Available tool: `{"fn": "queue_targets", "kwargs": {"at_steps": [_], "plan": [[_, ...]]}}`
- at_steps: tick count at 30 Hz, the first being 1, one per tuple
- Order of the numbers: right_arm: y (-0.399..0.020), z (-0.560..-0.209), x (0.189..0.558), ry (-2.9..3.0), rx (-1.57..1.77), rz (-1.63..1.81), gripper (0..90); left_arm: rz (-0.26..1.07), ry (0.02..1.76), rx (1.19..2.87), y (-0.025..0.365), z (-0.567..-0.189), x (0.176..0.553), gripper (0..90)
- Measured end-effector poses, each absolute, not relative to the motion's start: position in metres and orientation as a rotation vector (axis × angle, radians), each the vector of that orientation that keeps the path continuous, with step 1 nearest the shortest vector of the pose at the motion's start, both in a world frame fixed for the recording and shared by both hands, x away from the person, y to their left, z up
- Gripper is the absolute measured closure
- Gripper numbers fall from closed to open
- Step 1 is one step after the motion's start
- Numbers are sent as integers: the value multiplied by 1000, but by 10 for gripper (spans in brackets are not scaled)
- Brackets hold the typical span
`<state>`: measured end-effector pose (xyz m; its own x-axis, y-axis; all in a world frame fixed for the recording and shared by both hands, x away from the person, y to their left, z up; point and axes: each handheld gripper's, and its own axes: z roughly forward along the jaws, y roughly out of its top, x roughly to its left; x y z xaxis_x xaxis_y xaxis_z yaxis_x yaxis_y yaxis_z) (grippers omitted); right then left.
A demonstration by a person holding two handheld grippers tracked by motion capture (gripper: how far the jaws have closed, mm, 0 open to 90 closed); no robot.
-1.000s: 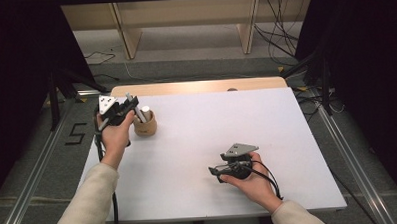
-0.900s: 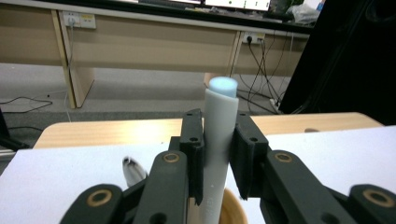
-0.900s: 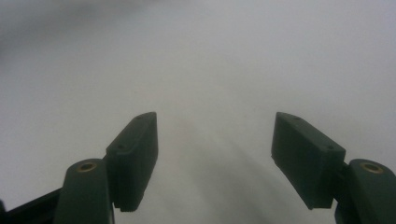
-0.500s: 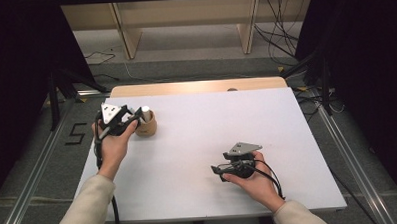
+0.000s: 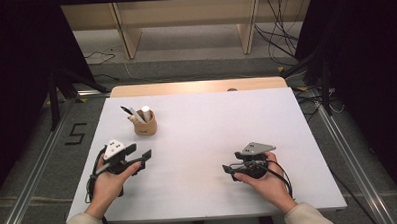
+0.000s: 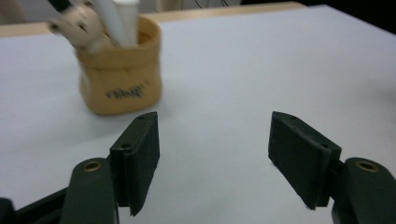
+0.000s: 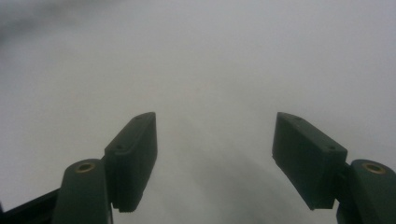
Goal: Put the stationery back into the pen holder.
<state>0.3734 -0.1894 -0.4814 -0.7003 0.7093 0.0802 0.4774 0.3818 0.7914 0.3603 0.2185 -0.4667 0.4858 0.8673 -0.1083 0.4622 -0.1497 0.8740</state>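
A tan pen holder (image 5: 145,127) (image 6: 119,70) stands on the white table top (image 5: 211,116) at the back left. It holds a white marker (image 5: 146,113) (image 6: 126,21), a dark pen (image 5: 126,111) and other pens. My left gripper (image 5: 139,153) (image 6: 212,135) hovers low over the table on the near side of the holder, apart from it. Its jaws have just been opening and nothing is between them. My right gripper (image 5: 228,168) (image 7: 215,135) rests at the near right, pointing left, open over bare white surface.
A wooden strip (image 5: 195,87) runs along the table's far edge. Beyond it are shelf legs (image 5: 129,39) and cables (image 5: 279,34) on the floor. Dark curtains flank both sides. Metal rails (image 5: 33,168) run along the floor beside the table.
My left gripper has pulled back from the pen holder toward the near edge and lower, and its jaws have opened wider. The white marker stays in the holder. The right hand has shifted slightly.
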Motion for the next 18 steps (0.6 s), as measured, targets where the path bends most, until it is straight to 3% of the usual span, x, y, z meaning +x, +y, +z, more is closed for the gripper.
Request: {"fn": "queue_targets", "kwargs": {"at_steps": [7,18], "plan": [[-200,-482,370,2367,1057,1211,313,498,1004,1864,205,-476,343,315],[-205,-484,366,2368,1056,1214,287,507,981,1909,204,-481,337,288]]}}
